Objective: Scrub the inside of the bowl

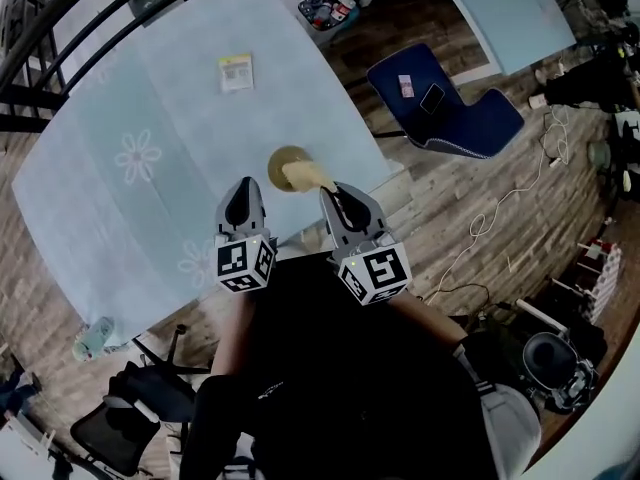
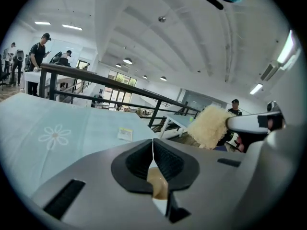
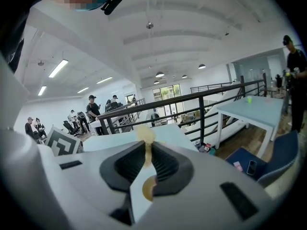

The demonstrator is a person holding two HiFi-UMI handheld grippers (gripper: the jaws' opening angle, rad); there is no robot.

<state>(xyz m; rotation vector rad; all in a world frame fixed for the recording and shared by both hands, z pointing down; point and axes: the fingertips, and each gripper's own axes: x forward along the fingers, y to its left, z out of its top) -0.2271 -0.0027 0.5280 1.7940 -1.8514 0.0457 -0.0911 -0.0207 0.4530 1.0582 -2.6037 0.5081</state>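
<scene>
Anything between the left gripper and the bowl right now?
Only a bare strip of blue tablecloth, seen in the head view. The left gripper sits apart from the bowl; the scrubber in the right gripper is at the bowl's other side.

The head view looks steeply down from high above the pale blue cloth-covered surface with white flower prints (image 1: 170, 88), with the left gripper (image 1: 240, 190) and right gripper (image 1: 335, 200) at its near edge. Each gripper view sits low and close behind its own jaws, facing almost level across that surface to the black metal railing (image 2: 96, 80) beyond its far edge. All three share surface and railing; head and left gripper views also share the small yellow-and-white card (image 2: 125, 134) on it and the cream fluffy-headed brush (image 2: 209, 126).
</scene>
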